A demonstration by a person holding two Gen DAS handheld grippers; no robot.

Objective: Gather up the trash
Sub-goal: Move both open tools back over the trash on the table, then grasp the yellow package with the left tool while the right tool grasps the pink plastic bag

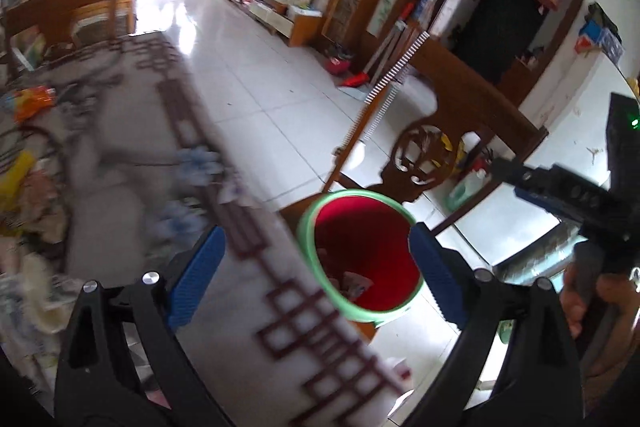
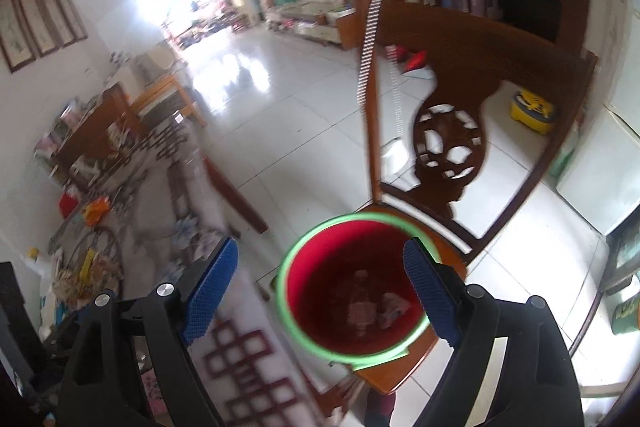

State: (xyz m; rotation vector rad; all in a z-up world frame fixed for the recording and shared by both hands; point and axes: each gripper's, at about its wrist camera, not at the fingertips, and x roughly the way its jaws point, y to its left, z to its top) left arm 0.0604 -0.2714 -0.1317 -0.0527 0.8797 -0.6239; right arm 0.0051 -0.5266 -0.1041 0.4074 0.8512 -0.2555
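Trash [image 2: 374,307] lies in the red bin [image 2: 320,307] on a wooden chair [image 2: 472,67]; both jaws released.

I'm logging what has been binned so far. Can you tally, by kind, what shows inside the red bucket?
Inside the red bucket, as far as the blur allows:
bottle: 1
crumpled wrapper: 1
Total: 2
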